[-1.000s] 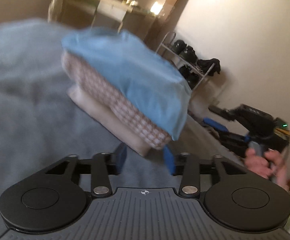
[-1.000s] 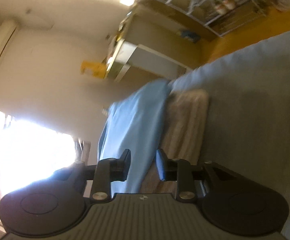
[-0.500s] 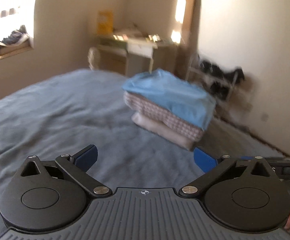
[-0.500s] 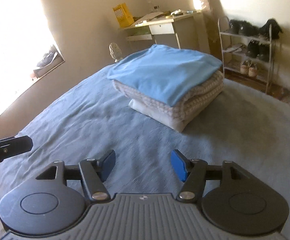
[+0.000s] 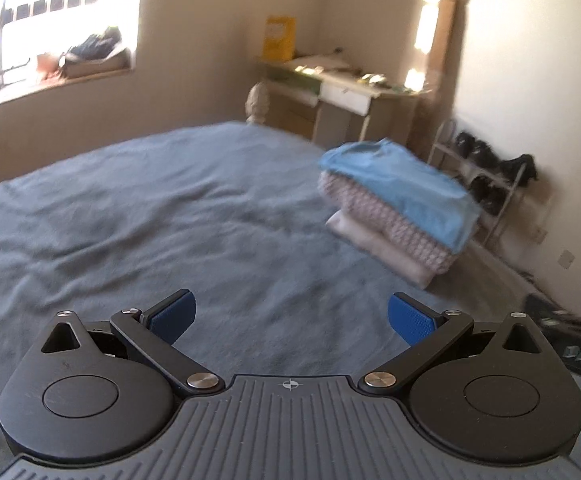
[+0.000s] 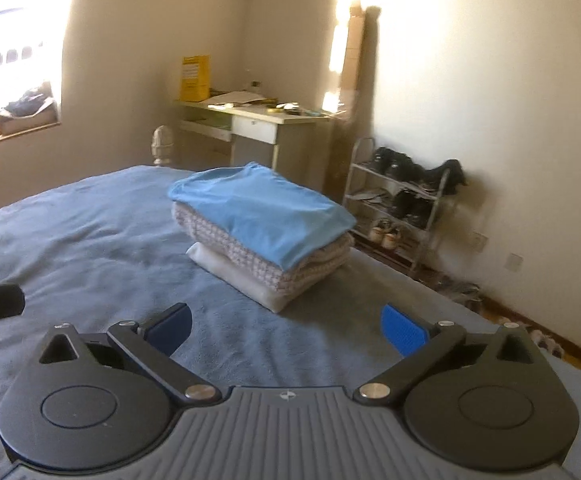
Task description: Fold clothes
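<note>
The left gripper [image 5: 290,316] has its jaws spread wide and holds nothing; its blue pads [image 5: 172,314] hang over bare blanket [image 5: 150,220]. The right gripper [image 6: 286,326] is likewise spread wide and empty, above the same blanket [image 6: 70,240].

The pile [image 6: 264,232] of folded clothes lies on the blanket straight ahead of the right gripper, a little left of its midline, apart from both pads. It has three layers: a blue shirt [image 6: 258,208] on top, a knit piece [image 6: 258,256] under it, and a white piece [image 6: 242,280] at the bottom. From the left gripper the pile [image 5: 398,216] sits ahead and to the right, near the blanket's edge, with the shirt [image 5: 402,184] on top.

Beyond the pile stands a desk [image 6: 258,124] with a yellow box [image 6: 195,78] on it. A shoe rack [image 6: 402,200] stands to the right of the pile against the wall. A window [image 5: 42,28] is far left of both grippers. Part of the left gripper shows at the left edge of the right wrist view, and part of the right gripper at the right edge of the left wrist view.
</note>
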{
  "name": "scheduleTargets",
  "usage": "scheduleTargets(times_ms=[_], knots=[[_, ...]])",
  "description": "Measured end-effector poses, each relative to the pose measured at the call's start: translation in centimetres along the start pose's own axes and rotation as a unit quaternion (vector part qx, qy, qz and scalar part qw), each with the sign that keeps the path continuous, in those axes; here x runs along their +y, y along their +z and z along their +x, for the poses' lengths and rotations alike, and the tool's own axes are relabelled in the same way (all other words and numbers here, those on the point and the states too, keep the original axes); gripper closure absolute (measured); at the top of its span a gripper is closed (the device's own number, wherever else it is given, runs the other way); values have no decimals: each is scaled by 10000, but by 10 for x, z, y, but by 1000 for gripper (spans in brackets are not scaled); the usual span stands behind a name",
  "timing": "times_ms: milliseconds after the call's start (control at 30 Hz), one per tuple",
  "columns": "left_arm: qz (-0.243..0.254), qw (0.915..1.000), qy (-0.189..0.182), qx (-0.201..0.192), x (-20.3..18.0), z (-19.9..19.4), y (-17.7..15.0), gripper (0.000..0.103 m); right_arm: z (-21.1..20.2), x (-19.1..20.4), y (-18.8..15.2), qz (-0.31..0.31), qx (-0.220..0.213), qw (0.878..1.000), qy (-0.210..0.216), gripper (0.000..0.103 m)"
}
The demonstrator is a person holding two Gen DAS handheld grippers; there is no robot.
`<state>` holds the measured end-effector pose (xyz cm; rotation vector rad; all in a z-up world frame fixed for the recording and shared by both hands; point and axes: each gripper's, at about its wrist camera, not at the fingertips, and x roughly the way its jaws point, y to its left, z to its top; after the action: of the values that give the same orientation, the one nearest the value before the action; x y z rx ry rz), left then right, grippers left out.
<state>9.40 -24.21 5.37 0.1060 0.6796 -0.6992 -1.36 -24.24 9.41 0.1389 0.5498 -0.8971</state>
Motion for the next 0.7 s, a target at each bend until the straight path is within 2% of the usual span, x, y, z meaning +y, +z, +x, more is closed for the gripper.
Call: scheduleTargets(times_ms=[167, 333, 467, 700], knots=[[-80, 9998, 107, 136, 6, 0, -7, 0, 2, 4, 5, 148, 70, 9994, -300, 0], [53, 9995, 299, 118, 1, 0, -12, 0, 7, 2, 6, 112, 126, 9991, -382, 0], [67, 9991, 427, 2, -5, -4, -9, 0, 11, 0, 8, 124, 176, 9993, -303, 0], [290, 9987, 423, -63, -20, -7, -14, 0, 10, -6, 5, 186, 318, 9991, -219, 0]])
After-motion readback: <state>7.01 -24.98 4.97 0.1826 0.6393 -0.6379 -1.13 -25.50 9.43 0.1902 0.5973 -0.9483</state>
